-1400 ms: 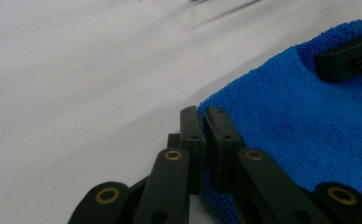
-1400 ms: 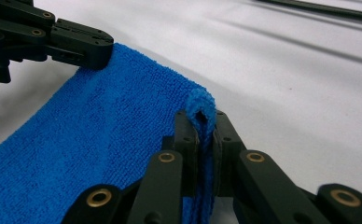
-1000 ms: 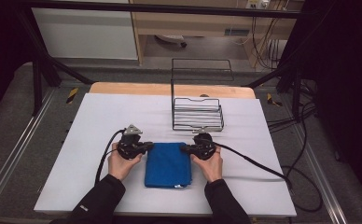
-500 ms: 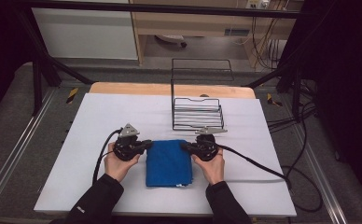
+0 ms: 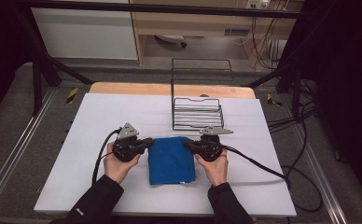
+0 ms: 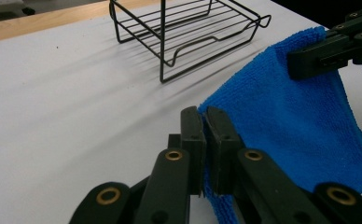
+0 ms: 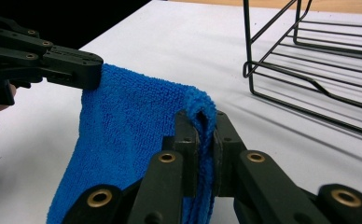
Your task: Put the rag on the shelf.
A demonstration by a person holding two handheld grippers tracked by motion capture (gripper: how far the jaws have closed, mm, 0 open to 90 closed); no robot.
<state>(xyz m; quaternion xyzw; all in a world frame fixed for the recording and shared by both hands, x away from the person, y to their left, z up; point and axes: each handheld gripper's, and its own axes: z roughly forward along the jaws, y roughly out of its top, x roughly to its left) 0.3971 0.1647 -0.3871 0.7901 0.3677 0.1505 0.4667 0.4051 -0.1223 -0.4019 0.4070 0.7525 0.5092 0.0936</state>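
High view: a person is working two handheld grippers at a white table (image 5: 76,154), the left gripper (image 5: 146,141) and the right gripper (image 5: 187,143) each pinching an upper corner of a folded blue cloth (image 5: 170,161) that is hanging and trailing between them. In the left gripper view, the left gripper's (image 6: 204,122) two black jaws are pressing flat together on the cloth's (image 6: 286,116) near corner, terry pile bunching just beyond the fingertips, while the far corner is sitting clamped in the other gripper's jaws across from it. In the right gripper view, the right gripper (image 7: 201,122) is nipping a rolled fold of the cloth (image 7: 128,126), which is bulging over the tips and draping away below them. A black wire rack (image 5: 197,112) is standing beyond the fingertips, apart from the cloth. The cloth is looking light, soft and limp, sagging wherever it is not held, so it will likely handle best taken by its corners and kept gently taut between both sets of jaws; the pile appears grippy, not slippery, and nothing about it seems fragile.
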